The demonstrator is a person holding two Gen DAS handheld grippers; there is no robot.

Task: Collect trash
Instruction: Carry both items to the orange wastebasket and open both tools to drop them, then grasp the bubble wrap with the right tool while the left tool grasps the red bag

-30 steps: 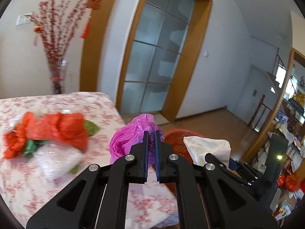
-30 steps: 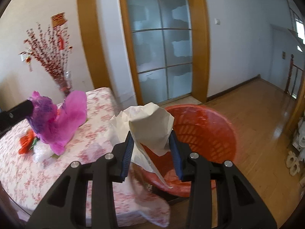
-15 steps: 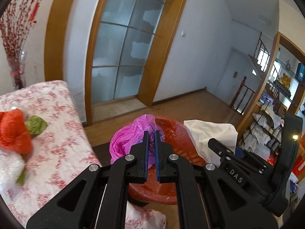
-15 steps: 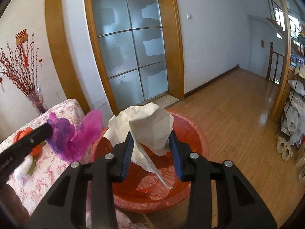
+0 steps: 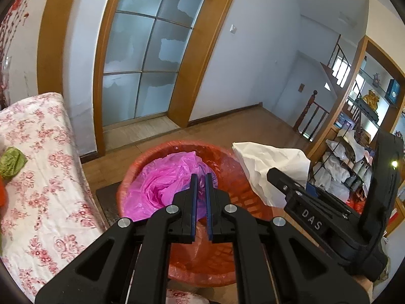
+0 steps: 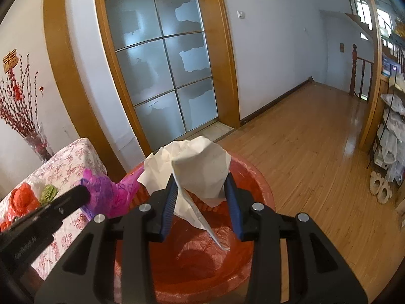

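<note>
My left gripper (image 5: pixel 200 177) is shut on a crumpled pink plastic bag (image 5: pixel 162 185) and holds it over the red trash basket (image 5: pixel 162 149). My right gripper (image 6: pixel 201 181) is shut on a crumpled white paper (image 6: pixel 200 167) and holds it above the same basket (image 6: pixel 263 190). In the left wrist view the right gripper (image 5: pixel 272 173) with the white paper (image 5: pixel 270 162) is to the right, over the basket's rim. In the right wrist view the left gripper (image 6: pixel 84 193) with the pink bag (image 6: pixel 111 195) is at the left.
A table with a floral cloth (image 5: pixel 38 172) stands left of the basket, with red bags (image 6: pixel 21 200) and a green wrapper (image 5: pixel 11 162) on it. A vase with red twigs (image 6: pixel 38 144) is at its back. Wooden floor (image 6: pixel 316 139), glass door and shelves (image 5: pixel 354 157) surround.
Both grippers have moved right, away from the table, to above the red basket, each still holding its trash. The table's trash slid out to the left of view.
</note>
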